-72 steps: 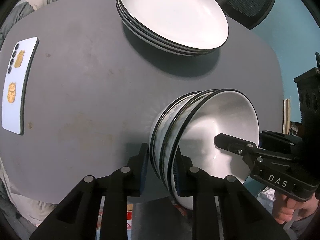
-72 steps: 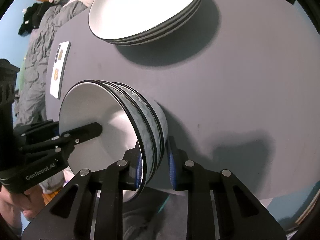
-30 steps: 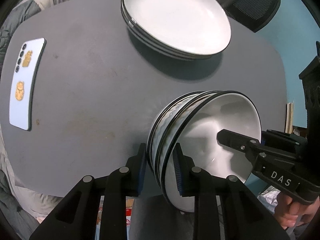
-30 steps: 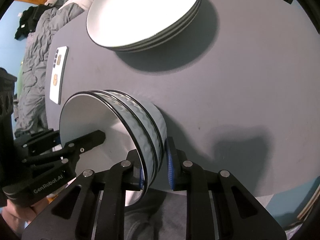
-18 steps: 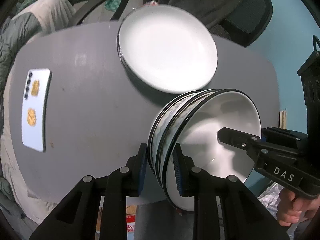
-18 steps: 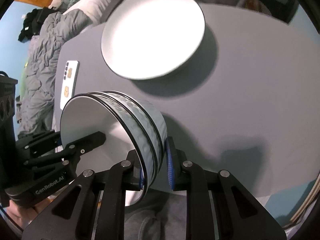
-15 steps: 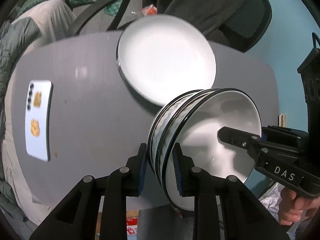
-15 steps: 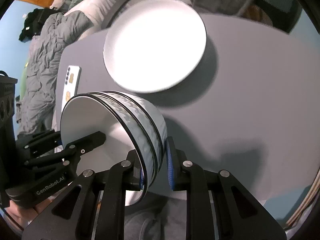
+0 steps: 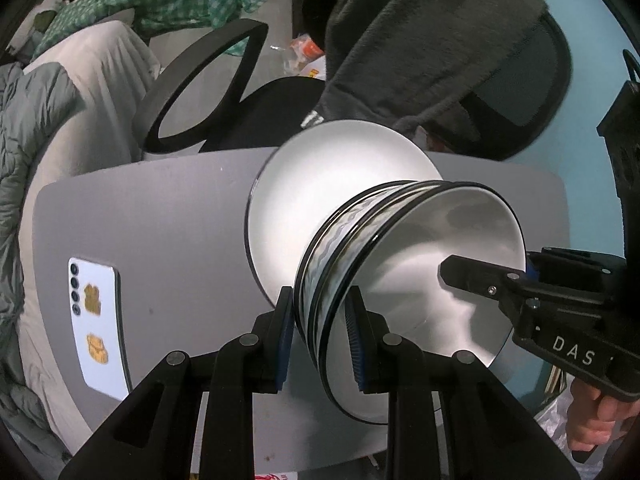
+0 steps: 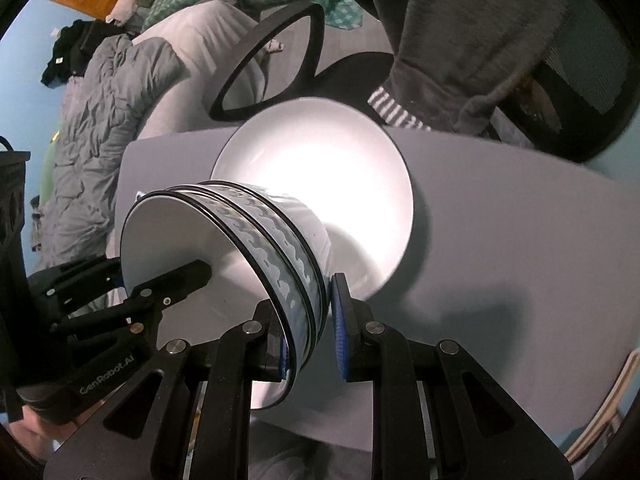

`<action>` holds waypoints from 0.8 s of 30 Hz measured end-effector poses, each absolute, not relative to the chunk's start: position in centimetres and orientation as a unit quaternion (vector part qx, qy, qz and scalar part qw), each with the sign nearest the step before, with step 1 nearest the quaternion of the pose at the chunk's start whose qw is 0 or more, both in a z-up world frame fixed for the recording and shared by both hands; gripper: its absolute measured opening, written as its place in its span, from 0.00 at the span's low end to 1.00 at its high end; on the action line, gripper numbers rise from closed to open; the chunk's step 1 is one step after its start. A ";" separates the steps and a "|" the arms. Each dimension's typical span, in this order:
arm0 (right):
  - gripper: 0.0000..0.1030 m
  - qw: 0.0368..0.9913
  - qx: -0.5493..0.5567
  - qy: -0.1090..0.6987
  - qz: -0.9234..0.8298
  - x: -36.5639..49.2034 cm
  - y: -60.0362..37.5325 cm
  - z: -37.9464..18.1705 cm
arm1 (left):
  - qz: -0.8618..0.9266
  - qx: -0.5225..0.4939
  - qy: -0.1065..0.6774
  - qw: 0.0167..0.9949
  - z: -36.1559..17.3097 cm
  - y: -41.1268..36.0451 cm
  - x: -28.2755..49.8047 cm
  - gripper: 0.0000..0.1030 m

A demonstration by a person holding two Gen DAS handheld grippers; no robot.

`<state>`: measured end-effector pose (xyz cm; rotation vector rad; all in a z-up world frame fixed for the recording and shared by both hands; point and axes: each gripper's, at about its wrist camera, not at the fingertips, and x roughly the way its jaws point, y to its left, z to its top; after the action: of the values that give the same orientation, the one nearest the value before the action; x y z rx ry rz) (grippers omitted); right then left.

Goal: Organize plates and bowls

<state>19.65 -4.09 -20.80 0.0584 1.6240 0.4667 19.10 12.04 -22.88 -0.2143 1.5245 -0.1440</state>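
A nested stack of three white bowls (image 9: 400, 248) with black rims and a blue wave band hangs tilted in the air above the grey table (image 9: 180, 220). My left gripper (image 9: 320, 320) is shut on its near rim, one pad outside and one inside. My right gripper (image 10: 310, 332) is shut on the opposite rim of the same bowl stack (image 10: 272, 232). Each view shows the other gripper's finger (image 9: 472, 280) reaching into the top bowl. Just behind and below lies a stack of white plates (image 9: 320, 184), partly covered by the bowls; in the right wrist view the plates (image 10: 320, 168) glare brightly.
A white phone (image 9: 98, 320) lies on the table's left side. Beyond the far edge stands an office chair (image 9: 200, 80) draped with a dark fleece garment (image 9: 420, 48). A hand (image 9: 592, 420) holds the right gripper's handle. Grey bedding (image 10: 100, 120) lies at left.
Both grippers have carried the bowl stack up and away towards the plates, so it now overlaps them. The chair and garment have come into view. The grips are unchanged.
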 end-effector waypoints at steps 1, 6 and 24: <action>0.17 0.661 0.023 0.721 0.208 20.1 -4.1 -21.1 | -0.063 -0.102 0.692 0.712 -23.4 12.1 19.7 0.23; 0.17 0.646 0.014 0.734 0.211 21.6 -3.5 -22.7 | -0.053 -0.102 0.699 0.706 -24.5 12.0 21.0 0.23; 0.22 0.651 -0.029 0.727 0.214 23.4 -3.2 -22.8 | -0.056 -0.062 0.686 0.723 -24.2 11.2 21.4 0.28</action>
<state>23.40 -3.16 -22.77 -0.0648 1.6516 0.4862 21.37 11.23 -24.16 -0.1369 1.5139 -0.1229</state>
